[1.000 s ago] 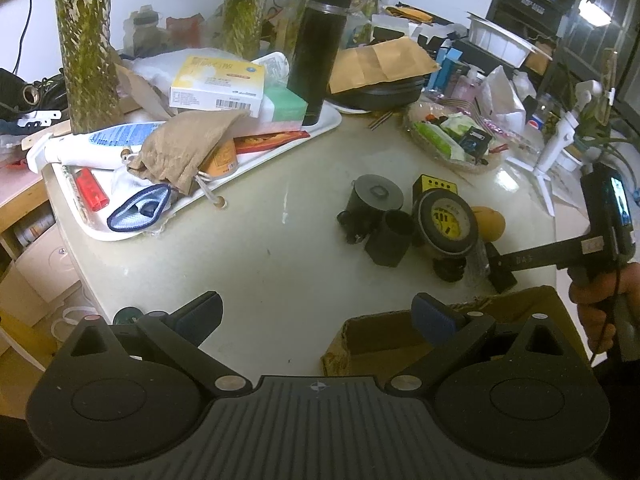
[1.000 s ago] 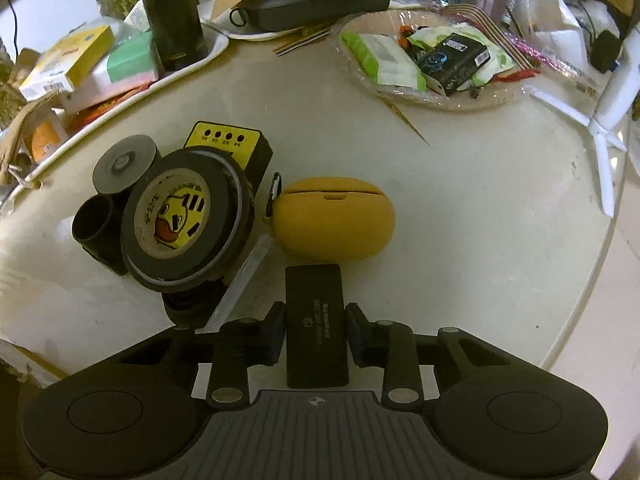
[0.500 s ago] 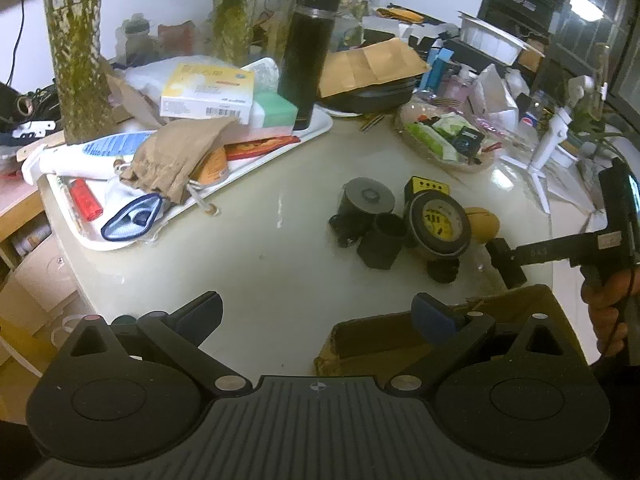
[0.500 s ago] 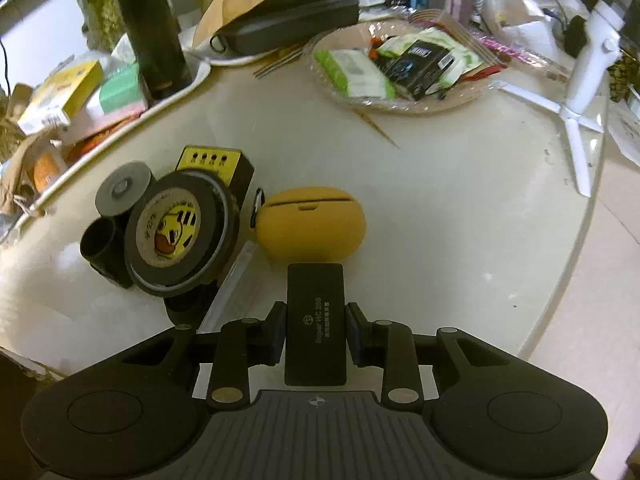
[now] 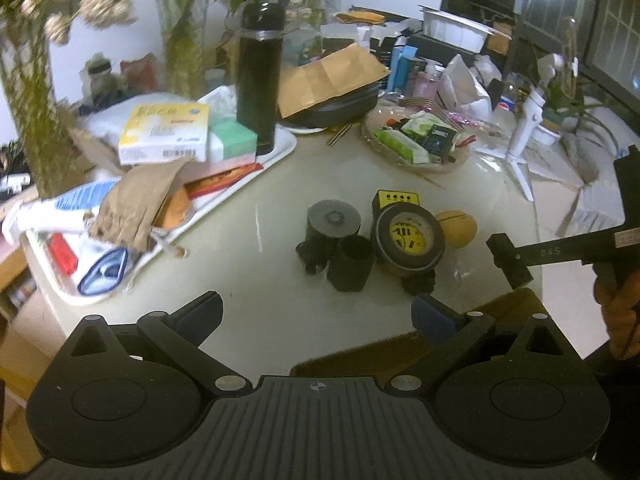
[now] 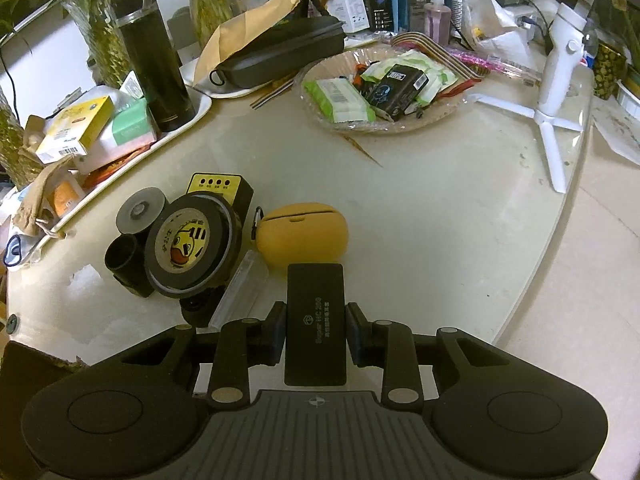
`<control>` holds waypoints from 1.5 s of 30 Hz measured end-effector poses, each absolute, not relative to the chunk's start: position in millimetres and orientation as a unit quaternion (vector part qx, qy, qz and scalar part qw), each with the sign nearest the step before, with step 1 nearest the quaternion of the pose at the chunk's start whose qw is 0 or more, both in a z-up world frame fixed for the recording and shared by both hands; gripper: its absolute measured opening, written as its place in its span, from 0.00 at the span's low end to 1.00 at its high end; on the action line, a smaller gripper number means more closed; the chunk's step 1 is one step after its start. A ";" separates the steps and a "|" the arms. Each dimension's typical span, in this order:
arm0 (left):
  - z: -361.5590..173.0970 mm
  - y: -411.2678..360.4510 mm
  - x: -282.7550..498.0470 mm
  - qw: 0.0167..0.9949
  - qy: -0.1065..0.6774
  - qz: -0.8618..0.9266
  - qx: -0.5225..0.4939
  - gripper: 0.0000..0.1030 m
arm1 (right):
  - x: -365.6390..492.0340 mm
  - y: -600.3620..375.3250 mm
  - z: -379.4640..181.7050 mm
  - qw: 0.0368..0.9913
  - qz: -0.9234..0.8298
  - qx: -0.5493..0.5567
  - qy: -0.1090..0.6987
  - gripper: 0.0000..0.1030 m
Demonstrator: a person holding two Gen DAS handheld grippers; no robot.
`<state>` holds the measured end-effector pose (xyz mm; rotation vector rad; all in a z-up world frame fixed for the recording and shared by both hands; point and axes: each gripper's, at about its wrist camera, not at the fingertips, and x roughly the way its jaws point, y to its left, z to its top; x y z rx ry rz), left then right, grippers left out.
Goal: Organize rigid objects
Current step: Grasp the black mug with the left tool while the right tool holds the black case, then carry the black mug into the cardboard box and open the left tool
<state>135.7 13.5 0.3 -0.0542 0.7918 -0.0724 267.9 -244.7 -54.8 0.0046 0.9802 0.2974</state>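
Pinching a flat black block (image 6: 315,326) between its pads, the right claw (image 6: 316,334) hangs above the counter (image 6: 420,216); the left claw (image 5: 316,316) is spread, empty.

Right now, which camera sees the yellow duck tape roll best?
The right wrist view: the duck tape roll sits close, its duck picture facing the camera. The left wrist view shows the roll farther off, blurrier, its yellow label visible but the duck unclear.

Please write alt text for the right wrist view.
The right gripper is shut on a flat black rectangular device above a pale table. Beyond it lie a yellow oval case and a black tape roll.
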 end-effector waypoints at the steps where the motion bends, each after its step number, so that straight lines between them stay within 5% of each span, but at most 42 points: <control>1: 0.7 11.6 138.0 0.922 0.385 -0.036 -0.021 1.00 | 267.2 -245.2 -54.4 0.872 0.143 0.002 0.467 0.33; 33: -58.3 -33.2 242.6 0.884 0.461 -0.059 0.042 0.60 | 265.9 -246.2 -53.5 0.874 0.160 0.015 0.458 0.33; 40: -68.8 -31.0 256.7 0.875 0.481 -0.055 0.030 0.38 | 265.1 -247.8 -51.0 0.877 0.159 0.018 0.452 0.33; 45: -67.3 -27.8 256.1 0.872 0.487 -0.055 0.016 0.38 | 264.6 -248.8 -48.6 0.880 0.158 0.020 0.448 0.33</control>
